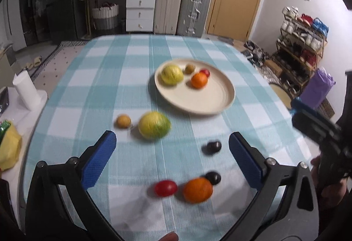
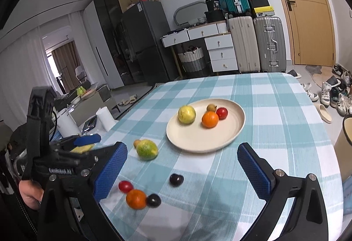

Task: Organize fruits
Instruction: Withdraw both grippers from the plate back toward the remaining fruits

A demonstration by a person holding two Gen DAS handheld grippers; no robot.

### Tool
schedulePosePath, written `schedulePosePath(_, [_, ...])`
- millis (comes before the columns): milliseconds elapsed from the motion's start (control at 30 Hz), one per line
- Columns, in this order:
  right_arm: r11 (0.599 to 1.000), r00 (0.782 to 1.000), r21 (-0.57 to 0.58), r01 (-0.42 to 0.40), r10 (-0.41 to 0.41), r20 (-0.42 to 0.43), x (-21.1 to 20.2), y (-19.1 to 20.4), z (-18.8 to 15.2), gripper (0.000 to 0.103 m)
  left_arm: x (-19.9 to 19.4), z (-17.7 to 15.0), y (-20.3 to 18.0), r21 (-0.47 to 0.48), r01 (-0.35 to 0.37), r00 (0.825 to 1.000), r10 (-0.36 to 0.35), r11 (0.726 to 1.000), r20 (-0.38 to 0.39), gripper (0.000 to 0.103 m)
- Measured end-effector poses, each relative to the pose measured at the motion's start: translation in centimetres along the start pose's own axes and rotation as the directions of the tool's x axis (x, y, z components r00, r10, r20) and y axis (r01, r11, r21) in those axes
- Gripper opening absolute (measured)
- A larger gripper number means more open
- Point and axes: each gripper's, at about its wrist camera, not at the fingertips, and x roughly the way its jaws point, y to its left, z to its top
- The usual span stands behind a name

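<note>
- Four fruits sit on the cream plate point(image 2: 237, 128): yellow citrus point(image 2: 186, 114), orange point(image 2: 210, 119), red tomato point(image 2: 221, 113), small brown fruit point(image 2: 211, 107).
- Loose on the checked tablecloth point(image 2: 275, 109): a yellow-green citrus point(image 1: 154, 125), a small yellow fruit point(image 1: 123, 121), two dark plums point(image 1: 213, 147), a tomato point(image 1: 165, 188) and an orange point(image 1: 198, 190).
- Left gripper point(image 1: 171, 158) hangs over them, jaws wide, nothing between.
- Right gripper point(image 2: 181, 171) is spread wide too, empty.

Colours and patterns noted on table, fruit, gripper pads

A tablecloth point(image 2: 275, 113) checked in pale teal and white was seen; the plate point(image 2: 198, 142) was cream, an orange point(image 2: 210, 119), a red tomato point(image 2: 221, 113) and a yellow citrus point(image 2: 186, 114) were recorded on it; off it, a yellow-green citrus point(image 2: 147, 149) and two dark purple fruits point(image 2: 176, 179) were noted. Blue textured pads point(image 1: 99, 159) were seen on black gripper frames.
</note>
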Motion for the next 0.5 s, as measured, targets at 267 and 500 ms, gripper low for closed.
schedulePosePath(267, [0.999,0.999,0.035,0.008,-0.007,-0.032,0.0,-0.7,-1.1,0.102,2.7,-4.3,-0.9,0.078,0.021,0.994,-0.012,0.997,-0.113,0.102])
schedulePosePath(500, [0.999,0.999,0.042,0.011,-0.009,-0.033,0.0,-0.9,-1.4,0.102,4.1,-6.6,-1.5,0.120,0.051,0.983,-0.028,0.991,-0.183,0.102])
